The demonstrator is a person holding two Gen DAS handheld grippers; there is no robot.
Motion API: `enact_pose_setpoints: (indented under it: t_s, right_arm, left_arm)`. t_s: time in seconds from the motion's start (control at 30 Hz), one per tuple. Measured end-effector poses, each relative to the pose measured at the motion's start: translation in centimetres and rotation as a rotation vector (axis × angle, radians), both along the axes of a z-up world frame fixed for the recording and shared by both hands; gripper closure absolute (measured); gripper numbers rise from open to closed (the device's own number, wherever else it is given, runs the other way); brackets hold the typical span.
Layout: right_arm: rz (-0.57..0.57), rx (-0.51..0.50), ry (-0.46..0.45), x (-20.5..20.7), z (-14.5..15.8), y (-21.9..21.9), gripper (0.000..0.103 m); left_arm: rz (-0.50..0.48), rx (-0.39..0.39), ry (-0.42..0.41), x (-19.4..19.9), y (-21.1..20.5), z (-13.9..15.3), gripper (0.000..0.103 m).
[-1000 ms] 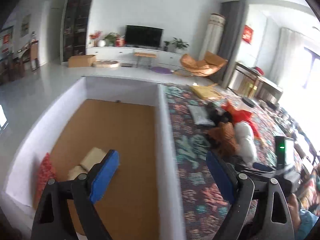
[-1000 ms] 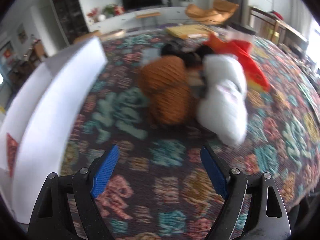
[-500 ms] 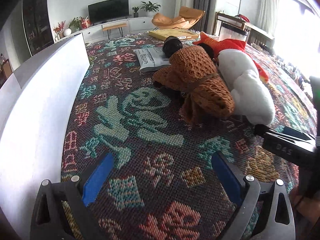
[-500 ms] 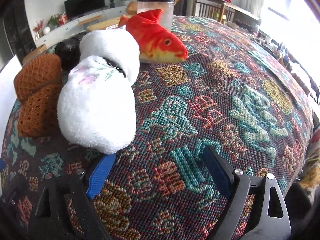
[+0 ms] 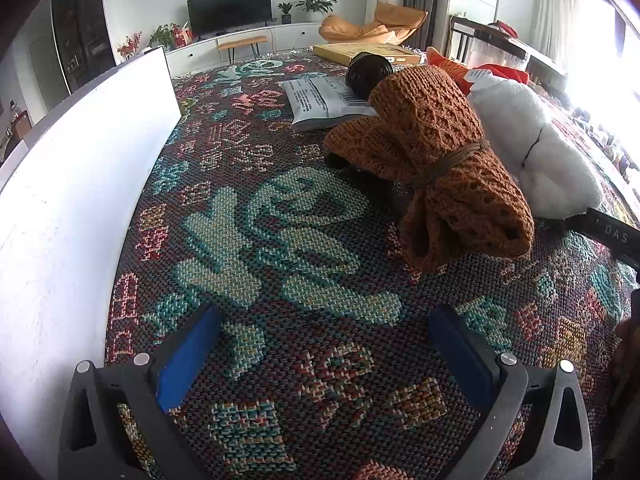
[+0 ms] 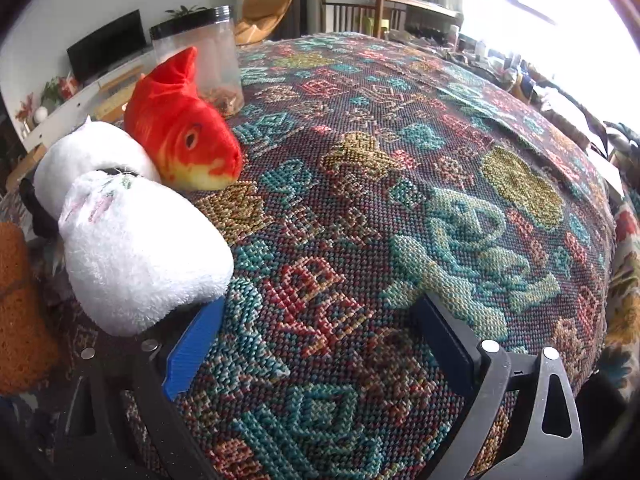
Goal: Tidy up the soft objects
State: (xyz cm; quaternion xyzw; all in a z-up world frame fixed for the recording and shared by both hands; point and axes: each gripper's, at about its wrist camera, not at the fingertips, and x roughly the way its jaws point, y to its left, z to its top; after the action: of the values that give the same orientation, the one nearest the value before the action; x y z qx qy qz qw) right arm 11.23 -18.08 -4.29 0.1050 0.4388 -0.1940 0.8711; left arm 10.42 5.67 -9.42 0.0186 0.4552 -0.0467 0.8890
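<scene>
A rolled orange knitted scarf [image 5: 444, 160], tied with a brown cord, lies on the patterned cloth ahead and to the right of my left gripper [image 5: 324, 320]. That gripper's jaws are opening, with only cloth between them. A white fluffy plush [image 5: 536, 148] lies right of the scarf. In the right wrist view the white plush [image 6: 132, 248] rests against the left blue finger [image 6: 196, 344] of my right gripper [image 6: 320, 316]. Its jaws are opening too and hold nothing. A red plush fish [image 6: 184, 132] lies behind the white plush.
A white box wall [image 5: 72, 184] runs along the left. A grey plastic mailer [image 5: 324, 100] and a black round thing [image 5: 368, 74] lie behind the scarf. A clear jar with a black lid [image 6: 208, 60] stands behind the fish. The cloth's edge [image 6: 612, 240] drops off at right.
Both grippers swung from the box side over the cloth, came down and opened wider. The right one turned right, so the white plush now sits at its left finger.
</scene>
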Motion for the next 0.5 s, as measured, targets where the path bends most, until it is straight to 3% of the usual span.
enact_pose_setpoints:
  t_s: [0.5]
  right_arm:
    - [0.008,-0.005,0.003,0.07,-0.01,0.13,0.001]
  left_arm:
    - [0.000,0.000,0.000,0.02,-0.03,-0.01,0.000]
